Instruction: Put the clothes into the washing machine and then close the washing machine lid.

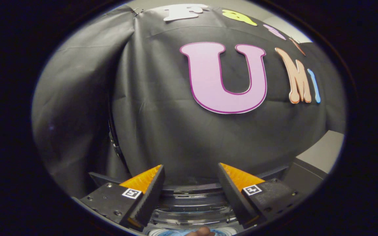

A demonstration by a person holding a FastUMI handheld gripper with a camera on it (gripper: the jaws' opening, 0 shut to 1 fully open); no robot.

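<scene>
My gripper [190, 168] is open, with a wide gap and nothing between its fingers. Below and between the fingers lies the washing machine's round opening [192, 205], its ribbed grey rim curving across just under the fingertips. At the very bottom, inside the opening, a patch of blue and white [172, 232] and a small brownish bit [202, 231] show; I cannot tell what they are. Beyond the fingers hangs the booth's black cloth wall [162, 114]. The lid is hidden from me.
A dark grey edge of the machine's top [304, 177] runs behind the right finger. A pale wall strip [323, 150] shows at the right, past the cloth. A dark fold of cloth [77, 108] hangs at the left.
</scene>
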